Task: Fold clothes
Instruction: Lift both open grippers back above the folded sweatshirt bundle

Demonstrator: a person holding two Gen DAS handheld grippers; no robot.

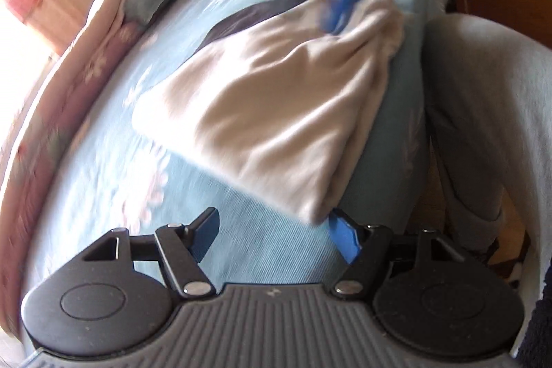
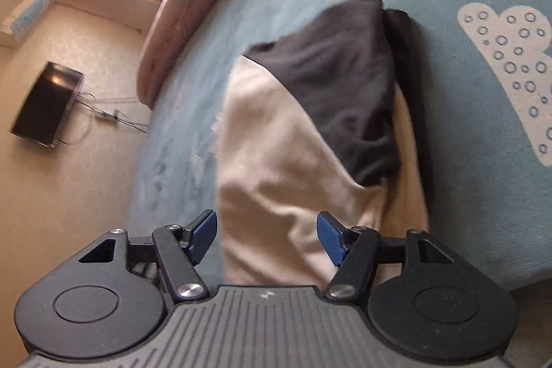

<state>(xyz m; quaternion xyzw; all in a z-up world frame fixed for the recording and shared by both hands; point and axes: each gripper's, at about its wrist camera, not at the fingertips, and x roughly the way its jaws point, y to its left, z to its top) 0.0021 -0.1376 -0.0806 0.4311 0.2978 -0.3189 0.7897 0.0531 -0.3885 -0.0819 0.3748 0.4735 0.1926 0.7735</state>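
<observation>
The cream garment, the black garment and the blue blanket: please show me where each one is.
cream garment (image 1: 269,112), left wrist view, middle of its folded top face
black garment (image 2: 341,85), right wrist view, middle of the dark cloth lying on the cream one
blue blanket (image 2: 459,181), right wrist view, a bare part right of the clothes

The left gripper (image 1: 276,238) is held with its jaws spread wide — nothing is caught between the blue pads. The right gripper (image 2: 267,235) is likewise held apart and empty, pointed forward and down. In the blurred left view a grey-clad leg (image 1: 483,126) — probably the person's own — is seen at right.
</observation>
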